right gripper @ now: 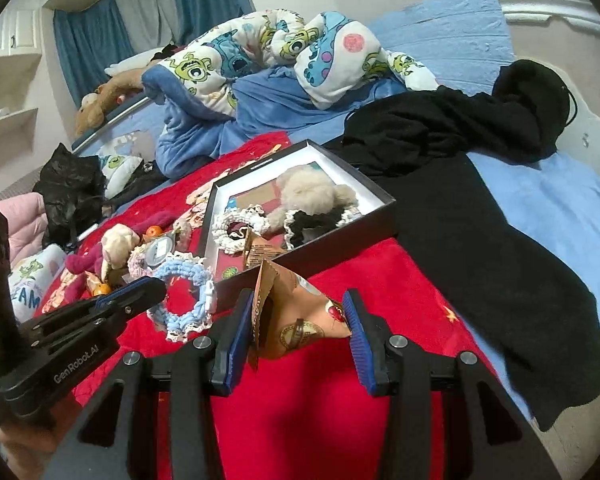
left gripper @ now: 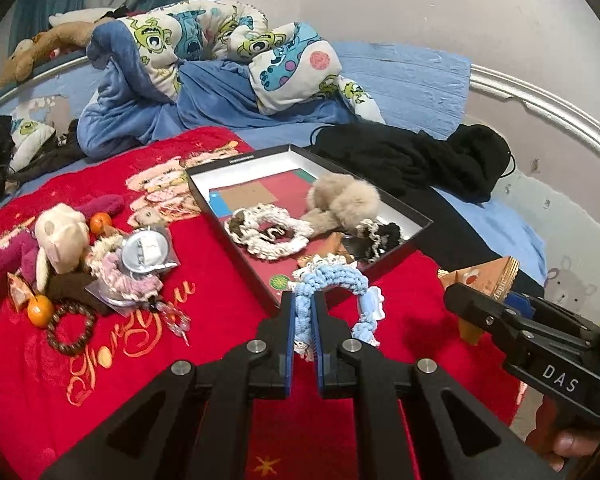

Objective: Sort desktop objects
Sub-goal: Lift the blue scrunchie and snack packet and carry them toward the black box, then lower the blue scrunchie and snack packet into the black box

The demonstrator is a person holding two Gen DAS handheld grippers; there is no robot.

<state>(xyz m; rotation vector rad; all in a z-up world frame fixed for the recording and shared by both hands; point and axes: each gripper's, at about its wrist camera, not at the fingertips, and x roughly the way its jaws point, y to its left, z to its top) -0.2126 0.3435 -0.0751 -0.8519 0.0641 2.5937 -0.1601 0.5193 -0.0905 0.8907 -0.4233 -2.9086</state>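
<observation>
My left gripper (left gripper: 303, 308) is shut on a light blue scrunchie (left gripper: 340, 280) with white lace, held just before the near edge of the black box (left gripper: 396, 262). It also shows in the right wrist view (right gripper: 184, 300). My right gripper (right gripper: 298, 320) is shut on a brown triangular snack packet (right gripper: 296, 312), held above the red blanket (right gripper: 340, 420) near the box's front wall (right gripper: 320, 252). The box holds a white scrunchie (left gripper: 270, 232), a beige furry scrunchie (left gripper: 342, 200), a black scrunchie (left gripper: 384, 236) and another brown packet (right gripper: 260, 250).
A pile at the left has plush toys (left gripper: 60, 240), small oranges (left gripper: 40, 310), a wooden bead bracelet (left gripper: 70, 330), a silver packet (left gripper: 146, 250) and a pink scrunchie (left gripper: 128, 280). Black clothes (right gripper: 480, 200) lie right of the box. A rumpled quilt (left gripper: 220, 52) lies behind.
</observation>
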